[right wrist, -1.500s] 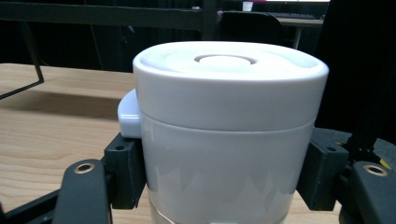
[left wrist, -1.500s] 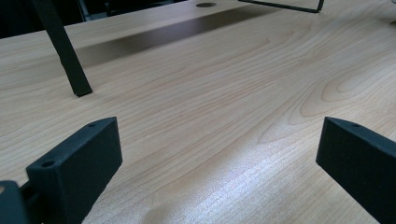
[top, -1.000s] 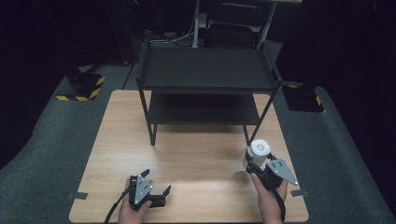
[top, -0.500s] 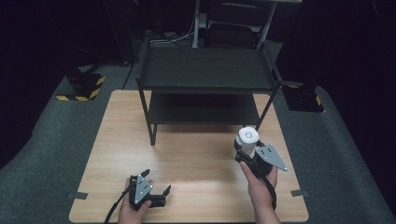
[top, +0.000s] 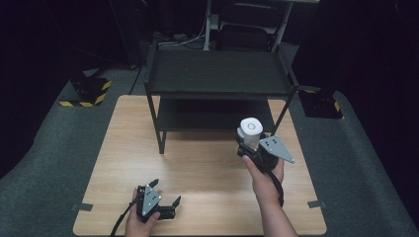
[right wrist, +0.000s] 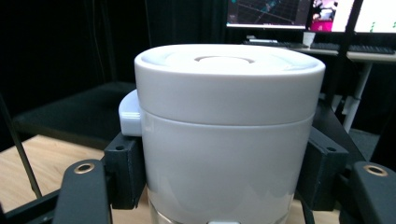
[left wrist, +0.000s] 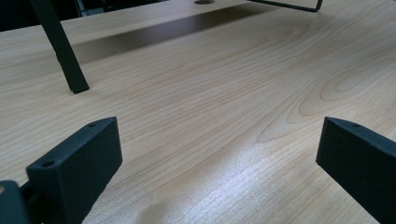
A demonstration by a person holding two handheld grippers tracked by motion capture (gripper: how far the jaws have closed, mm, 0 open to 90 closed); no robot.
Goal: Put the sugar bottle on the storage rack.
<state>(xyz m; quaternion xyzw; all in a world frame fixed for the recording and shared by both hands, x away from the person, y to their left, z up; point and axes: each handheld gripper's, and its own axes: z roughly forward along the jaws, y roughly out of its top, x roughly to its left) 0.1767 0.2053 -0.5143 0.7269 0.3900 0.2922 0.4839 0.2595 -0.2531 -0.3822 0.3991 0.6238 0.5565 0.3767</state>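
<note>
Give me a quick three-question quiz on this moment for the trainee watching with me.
1. True or false: the right gripper holds the white lidded cylindrical container between its jaws.
2. Multiple choice: where is the left gripper? A) on the top shelf of the black two-tier metal rack; B) low over the near edge of the light wooden table, jaws open with nothing between them; C) clamped on a rack leg.
3. Fill in: the container stands ____, lid up, in the grip.

Key: 1 true, the pads press its sides. 2 B. 3 upright.
</note>
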